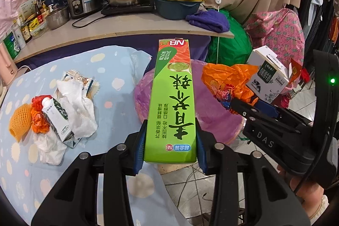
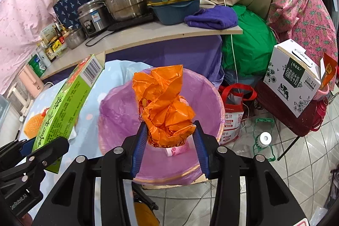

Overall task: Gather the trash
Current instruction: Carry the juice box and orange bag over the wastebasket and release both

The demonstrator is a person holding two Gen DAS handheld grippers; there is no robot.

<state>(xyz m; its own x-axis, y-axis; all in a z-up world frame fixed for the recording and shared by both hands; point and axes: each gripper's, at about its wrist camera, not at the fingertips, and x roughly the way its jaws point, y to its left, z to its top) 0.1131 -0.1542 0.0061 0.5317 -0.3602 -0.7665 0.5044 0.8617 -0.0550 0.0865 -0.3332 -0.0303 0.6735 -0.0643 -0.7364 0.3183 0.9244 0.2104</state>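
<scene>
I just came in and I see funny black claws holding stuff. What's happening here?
A person is tidying up rubbish with two hand-held grippers. The left gripper is clamped on a long green cardboard box. The right gripper is squeezing a crumpled orange plastic wrapper above the round bin lined with a purple bag. More rubbish, a small milk carton and crumpled white paper towels, waits on the pale blue spotted tablecloth.

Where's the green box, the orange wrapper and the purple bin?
green box (image 1: 171,99): left wrist view, middle of its printed face.
orange wrapper (image 2: 165,105): right wrist view, crumpled middle.
purple bin (image 2: 209,96): right wrist view, inner liner wall.
</scene>
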